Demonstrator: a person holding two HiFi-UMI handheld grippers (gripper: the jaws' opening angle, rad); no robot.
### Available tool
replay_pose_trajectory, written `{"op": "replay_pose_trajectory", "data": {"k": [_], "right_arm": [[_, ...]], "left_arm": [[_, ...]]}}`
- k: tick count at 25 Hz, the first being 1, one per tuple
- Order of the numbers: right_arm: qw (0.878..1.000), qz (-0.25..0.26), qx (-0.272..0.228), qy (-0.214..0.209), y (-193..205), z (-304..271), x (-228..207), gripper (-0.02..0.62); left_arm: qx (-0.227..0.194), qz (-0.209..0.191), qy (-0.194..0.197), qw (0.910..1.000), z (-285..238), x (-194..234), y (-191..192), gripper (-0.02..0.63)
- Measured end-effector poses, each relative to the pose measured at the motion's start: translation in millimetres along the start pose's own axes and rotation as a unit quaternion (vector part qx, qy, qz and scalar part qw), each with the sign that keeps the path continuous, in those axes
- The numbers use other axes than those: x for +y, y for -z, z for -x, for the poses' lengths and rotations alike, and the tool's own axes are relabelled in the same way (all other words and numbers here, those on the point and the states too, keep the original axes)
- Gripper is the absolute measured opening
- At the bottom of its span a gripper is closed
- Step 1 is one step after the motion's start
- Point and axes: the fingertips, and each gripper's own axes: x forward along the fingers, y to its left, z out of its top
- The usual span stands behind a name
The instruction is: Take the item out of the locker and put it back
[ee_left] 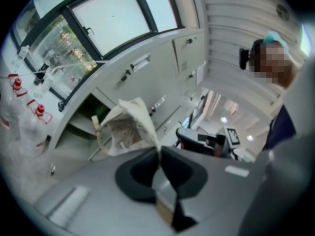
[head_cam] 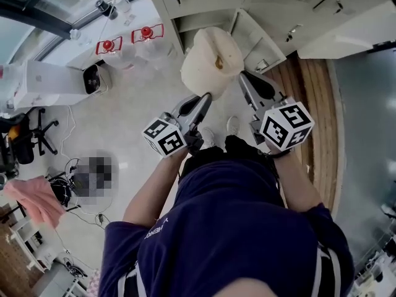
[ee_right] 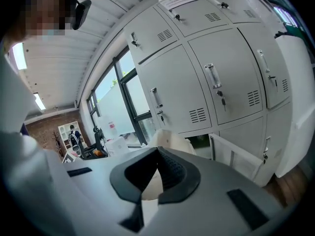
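Cloth bag (head_cam: 212, 60) hangs at centre frame, just below the open locker (head_cam: 204, 22).
Left gripper (head_cam: 207, 96) and right gripper (head_cam: 242, 77) are clamped on thin fabric edges; a slip drops it, or it snags the door (head_cam: 260, 39).
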Motion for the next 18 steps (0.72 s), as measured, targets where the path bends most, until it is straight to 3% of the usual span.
{"op": "replay_pose_trajectory", "data": {"k": [11,18], "right_arm": [[1.000,-0.012,-0.021,-0.013,-3.8,45.8,-20.1,0.008],[0.999,-0.015,-0.016,-0.046,-9.9,66.3,-38.7,0.008]], "left_arm": [[0.028,-0.114,-0.034,0.9925,-7.4,-38.6,2.6,0.020],[0.005,-0.128,-0.065,0.9896,-23.3,-60.9,3.0,0.020]]}}
